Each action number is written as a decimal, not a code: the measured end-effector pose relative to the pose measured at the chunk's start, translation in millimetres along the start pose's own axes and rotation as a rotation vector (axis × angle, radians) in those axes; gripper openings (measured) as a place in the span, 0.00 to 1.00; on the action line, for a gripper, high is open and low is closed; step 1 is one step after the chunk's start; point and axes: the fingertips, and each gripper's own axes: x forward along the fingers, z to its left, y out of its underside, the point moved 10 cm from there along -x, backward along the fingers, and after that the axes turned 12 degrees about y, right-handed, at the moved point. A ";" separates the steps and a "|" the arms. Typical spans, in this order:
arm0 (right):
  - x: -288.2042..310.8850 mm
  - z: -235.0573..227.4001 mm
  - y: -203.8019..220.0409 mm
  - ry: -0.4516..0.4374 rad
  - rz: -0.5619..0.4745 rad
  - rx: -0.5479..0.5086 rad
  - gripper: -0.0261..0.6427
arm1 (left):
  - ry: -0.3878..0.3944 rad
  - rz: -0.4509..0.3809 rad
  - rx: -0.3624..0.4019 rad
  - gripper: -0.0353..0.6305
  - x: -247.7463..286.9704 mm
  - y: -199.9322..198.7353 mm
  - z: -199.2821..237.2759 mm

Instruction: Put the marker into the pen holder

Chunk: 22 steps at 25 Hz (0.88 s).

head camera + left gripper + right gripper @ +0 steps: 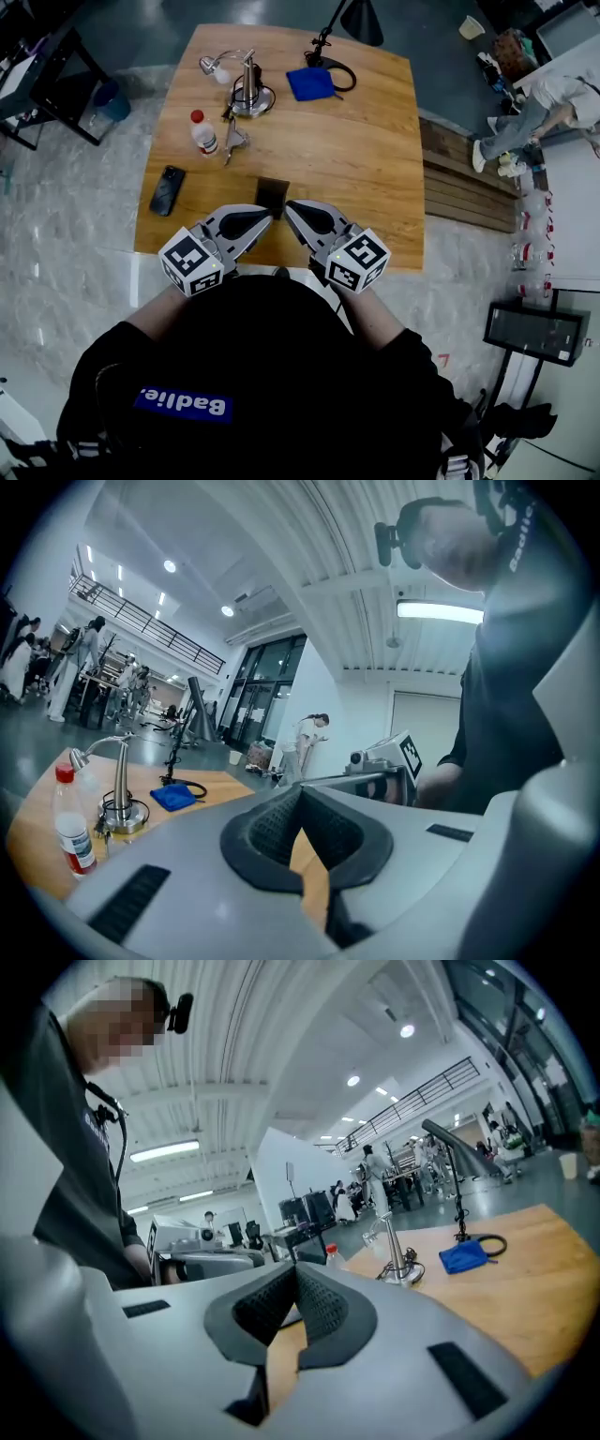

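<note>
The ribbed black rubber fingers (267,829) of the left gripper (298,792) are pressed together at their tips with nothing between them; only bare wood shows through the notch below. The right gripper (293,1269) is the same, its fingers closed and empty. Both hang low over the near edge of the pale wooden bench (375,141), tips angled toward each other. Just beyond them sits a small dark square-mouthed box (272,194), which I take for the pen holder.

The marker is harder to place. A slim grey thing (233,141) lies farther up the bench, beside the clear plastic bottle with the red cap (203,133). That may be it, though I can't tell.

So the job looks not yet begun. Next, one gripper has to open, reach up the bench and close on that thin, smooth barrel, which seems likely to roll. A glossy black phone (167,189) lies off to the left.
</note>
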 end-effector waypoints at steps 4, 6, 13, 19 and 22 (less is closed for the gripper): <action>-7.3 5.7 13.9 -0.030 -0.069 0.084 0.05 | 0.002 0.010 -0.009 0.07 2.9 3.0 0.2; -9.2 8.9 19.1 -0.028 -0.070 0.075 0.05 | 0.002 0.014 -0.014 0.07 3.9 5.2 0.6; -10.0 5.0 20.1 -0.021 -0.060 0.076 0.05 | 0.000 0.023 -0.024 0.07 6.5 8.8 1.8; -8.8 6.3 19.7 -0.033 -0.056 0.074 0.05 | 0.000 0.026 -0.027 0.07 6.7 10.1 1.7; -8.3 6.7 18.9 -0.035 -0.054 0.074 0.05 | -0.002 0.027 -0.026 0.07 6.3 9.8 1.6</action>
